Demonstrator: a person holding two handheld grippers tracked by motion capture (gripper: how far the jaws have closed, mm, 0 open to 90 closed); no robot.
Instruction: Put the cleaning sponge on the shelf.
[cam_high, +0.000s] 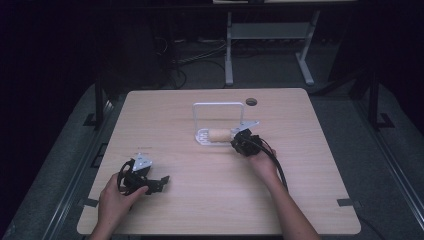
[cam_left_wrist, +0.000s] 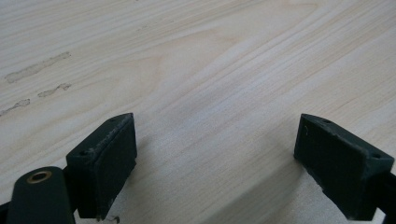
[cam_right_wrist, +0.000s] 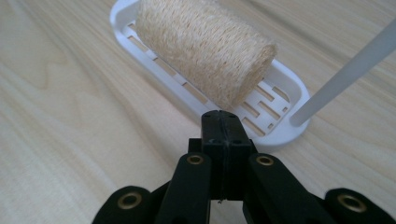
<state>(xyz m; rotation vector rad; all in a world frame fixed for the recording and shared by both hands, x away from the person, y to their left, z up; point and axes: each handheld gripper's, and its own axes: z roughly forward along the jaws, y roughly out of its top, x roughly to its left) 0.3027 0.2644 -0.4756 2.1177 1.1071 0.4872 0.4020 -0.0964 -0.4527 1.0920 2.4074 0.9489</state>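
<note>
A tan loofah roll (cam_high: 218, 135) (cam_right_wrist: 205, 44) lies on its side in a white slotted tray (cam_high: 202, 139) (cam_right_wrist: 280, 133) with a tall white wire handle (cam_high: 219, 105) (cam_right_wrist: 345, 74), at the middle of the wooden table (cam_high: 220, 200). My right gripper (cam_high: 239, 140) (cam_right_wrist: 223, 122) is shut, jaws pressed together with nothing between them, their tips right at the roll's near end. My left gripper (cam_high: 161, 183) (cam_left_wrist: 215, 154) rests near the front left of the table, open, with bare wood between its pads (cam_left_wrist: 109, 158).
A round cable hole (cam_high: 251, 102) sits near the table's far edge. Beyond the table stand a white desk frame (cam_high: 270, 45) and cables on the dark floor. Faint smears (cam_left_wrist: 37, 70) mark the wood ahead of the left gripper.
</note>
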